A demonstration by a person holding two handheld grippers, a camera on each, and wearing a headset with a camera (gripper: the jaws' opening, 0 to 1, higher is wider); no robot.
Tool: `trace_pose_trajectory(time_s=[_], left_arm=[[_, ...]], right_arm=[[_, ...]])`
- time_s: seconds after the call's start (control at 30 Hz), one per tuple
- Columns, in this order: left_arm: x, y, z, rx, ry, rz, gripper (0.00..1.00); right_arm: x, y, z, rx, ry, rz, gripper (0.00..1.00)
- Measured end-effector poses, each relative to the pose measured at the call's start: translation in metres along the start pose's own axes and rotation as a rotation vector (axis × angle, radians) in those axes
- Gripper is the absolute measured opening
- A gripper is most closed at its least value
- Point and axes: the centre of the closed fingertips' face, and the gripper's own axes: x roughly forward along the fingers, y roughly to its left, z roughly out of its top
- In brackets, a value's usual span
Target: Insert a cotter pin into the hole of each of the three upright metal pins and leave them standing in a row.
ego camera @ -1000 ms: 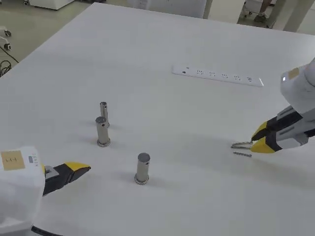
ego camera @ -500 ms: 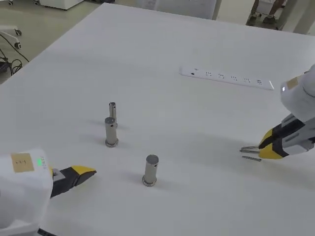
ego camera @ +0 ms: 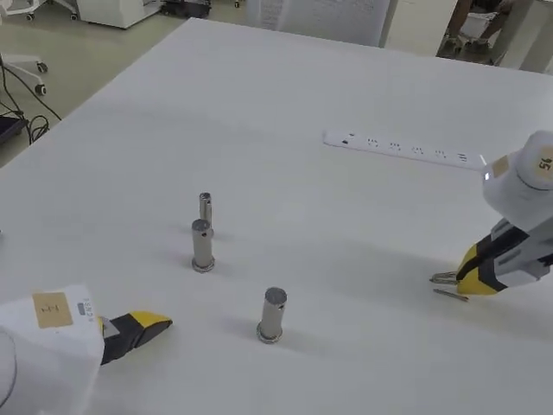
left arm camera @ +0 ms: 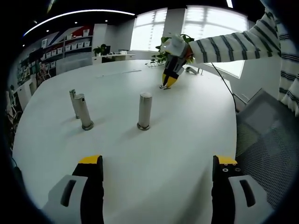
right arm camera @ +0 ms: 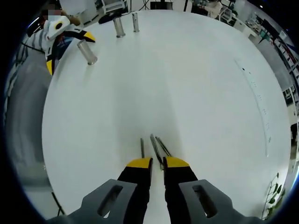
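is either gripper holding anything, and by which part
The right gripper pinches one cotter pin by its near end. The left gripper is open and holds nothing.

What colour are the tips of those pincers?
Yellow, over black; clearest on the right gripper in the right gripper view.

White power strip (ego camera: 402, 149) on table (ego camera: 259, 104)
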Motion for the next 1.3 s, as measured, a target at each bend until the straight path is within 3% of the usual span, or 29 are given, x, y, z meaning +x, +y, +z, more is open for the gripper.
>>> trace_pose_trajectory(time_s=[0.23,0.57,0.67,0.97,1.3], left_arm=[[0.001,-0.007,-0.003,0.013,0.021,-0.026,0.97],[0.002,-0.011,0.003,0.007,0.005,-0.025,0.96],[0.001,-0.006,0.001,0.000,0.012,-0.004,0.96],[-0.004,0.005,0.011,-0.049,-0.033,0.042,0.95],[-0.003,0.001,0.018,-0.039,-0.042,0.035,0.95]], right_arm=[[0.000,0.003,0.000,-0.024,0.021,-0.013,0.11],[-0.001,0.002,-0.001,-0.036,0.061,-0.047,0.05],[-0.001,0.002,-0.002,-0.032,0.056,-0.053,0.04],[-0.002,0.001,-0.002,-0.019,0.039,-0.085,0.03],[-0.002,-0.001,-0.002,-0.084,0.052,-0.117,0.03]])
